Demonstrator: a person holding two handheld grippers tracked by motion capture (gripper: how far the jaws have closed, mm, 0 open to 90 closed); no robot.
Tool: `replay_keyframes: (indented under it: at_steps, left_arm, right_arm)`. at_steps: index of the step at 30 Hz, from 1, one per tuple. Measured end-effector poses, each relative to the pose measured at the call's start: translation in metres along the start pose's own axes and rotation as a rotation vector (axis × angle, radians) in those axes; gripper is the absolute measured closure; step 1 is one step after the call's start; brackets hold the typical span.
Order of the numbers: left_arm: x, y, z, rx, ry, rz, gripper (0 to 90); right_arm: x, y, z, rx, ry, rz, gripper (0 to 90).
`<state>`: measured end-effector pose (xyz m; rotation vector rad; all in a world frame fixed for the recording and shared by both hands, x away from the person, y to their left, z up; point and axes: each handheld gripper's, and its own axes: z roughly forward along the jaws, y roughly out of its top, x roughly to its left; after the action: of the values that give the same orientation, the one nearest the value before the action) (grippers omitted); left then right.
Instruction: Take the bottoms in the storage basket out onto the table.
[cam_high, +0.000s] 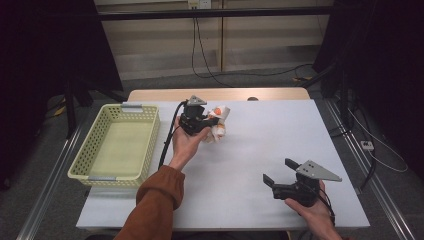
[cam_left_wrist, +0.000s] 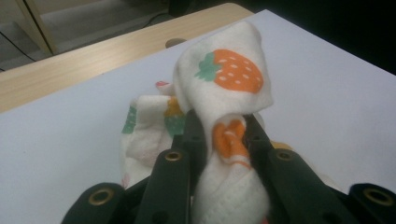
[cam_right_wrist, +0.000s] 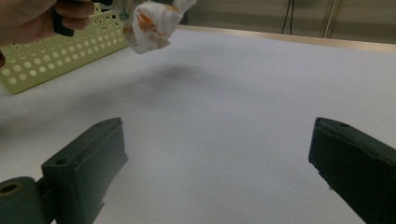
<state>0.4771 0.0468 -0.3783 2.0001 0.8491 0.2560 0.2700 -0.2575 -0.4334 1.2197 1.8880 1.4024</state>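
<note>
Counter (cam_high: 260, 150): white sheet over a wooden top, whose bare strip shows along the far edge. A pale yellow perforated basket (cam_high: 116, 145) sits at your left edge, with nothing visible inside it. Black cables trail across the floor beyond the counter, and dark curtains hang at both sides. The stretch of counter between your two hands lies bare; nothing stands between the left tool and the basket.

Left tool (cam_left_wrist: 219, 123): jaws drawn in tight on a crumpled white cloth (cam_left_wrist: 219, 88) printed with orange strawberries. The cloth is bunched between the two black jaws. One fold rises above the tips with a strawberry facing you, and the rest hangs down and behind them. In the high view your left tool (cam_high: 212, 121) holds the cloth (cam_high: 219, 122) near the far middle of the counter, just right of the basket. In the right gripper view the bundle (cam_right_wrist: 152, 21) hangs clear above the sheet, its shadow on the sheet below it.

Right tool (cam_right_wrist: 219, 163): jaws spread wide, nothing between them, low over the near right part of the counter, well apart from the cloth.
</note>
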Motion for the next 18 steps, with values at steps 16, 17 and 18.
replay_keyframes:
  at_steps: [16,17,18]
  left_arm:
    - [0.001,-0.009,0.011,0.052,0.029,0.015,76.2]
    - [0.002,-0.010,0.011,0.055,0.031,0.016,76.2]
    - [0.003,-0.011,0.012,0.055,0.027,0.010,76.2]
  right_arm:
    - [-0.001,0.000,0.000,-0.003,-0.003,0.003,4.1]
    - [-0.001,0.000,0.000,-0.001,-0.002,0.004,4.1]
    - [-0.001,0.000,0.001,-0.002,-0.003,0.006,4.1]
